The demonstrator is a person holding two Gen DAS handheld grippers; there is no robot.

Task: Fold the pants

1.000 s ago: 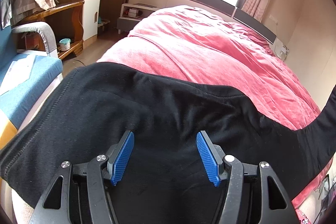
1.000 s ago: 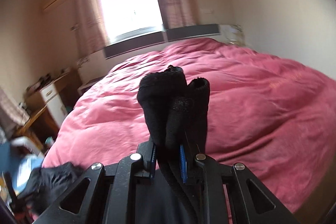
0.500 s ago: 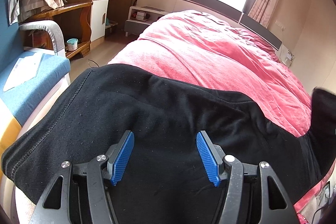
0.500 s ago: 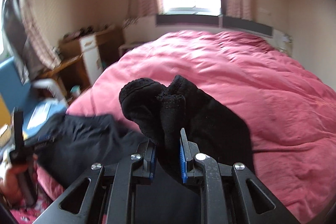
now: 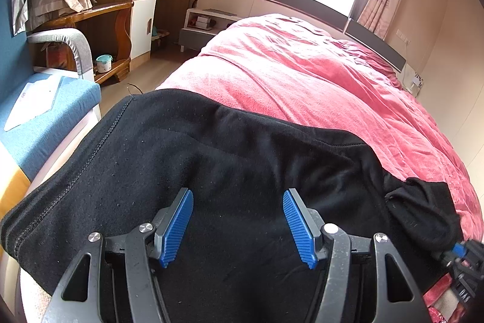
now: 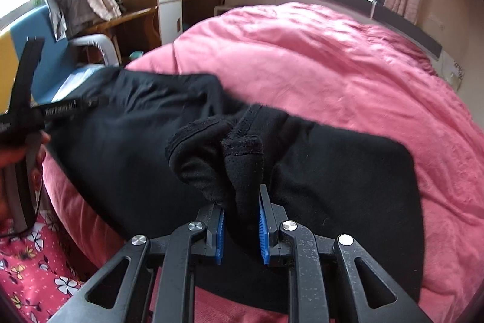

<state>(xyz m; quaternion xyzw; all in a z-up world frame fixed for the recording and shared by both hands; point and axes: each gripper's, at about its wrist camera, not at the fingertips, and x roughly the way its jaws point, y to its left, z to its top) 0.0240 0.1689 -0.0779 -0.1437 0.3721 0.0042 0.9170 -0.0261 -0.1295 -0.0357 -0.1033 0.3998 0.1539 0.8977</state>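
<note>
Bed with rumpled pink quilt (image 5: 317, 80) fills most of both views, running from centre toward 1 o'clock, up to a dark headboard under the bright window.

Black fleece pants (image 5: 211, 171) lie spread across the near edge of the quilt. In the left wrist view the cloth covers the whole lower half, with a stitched seam running from 11 o'clock down to 8 o'clock along its left edge. In the right wrist view the pants (image 6: 332, 186) form a wide dark sheet from 9 o'clock to 4 o'clock, partly doubled over on itself.

Blue upholstered armchair with grey padded armrest (image 5: 45, 111) sits at 9 o'clock in the left wrist view, beside the bed; a white paper lies on its seat. Wooden desk with white drawer cabinet (image 5: 142, 11) stands against the wall at 11 o'clock. Red floral-print fabric (image 6: 33, 268) shows at 8 o'clock in the right wrist view, below the quilt edge.

Left gripper (image 5: 239, 220): blue ribbed pads spread wide, nothing between them, poised just over the pants; contact with the cloth cannot be judged. It also appears at 9 o'clock in the right wrist view, blurred.

Right gripper (image 6: 240, 229): blue pads pinched on a bunched pair of pant-leg cuffs (image 6: 224, 153), which stand up above the pads. The same bunch shows at 4 o'clock in the left wrist view.
</note>
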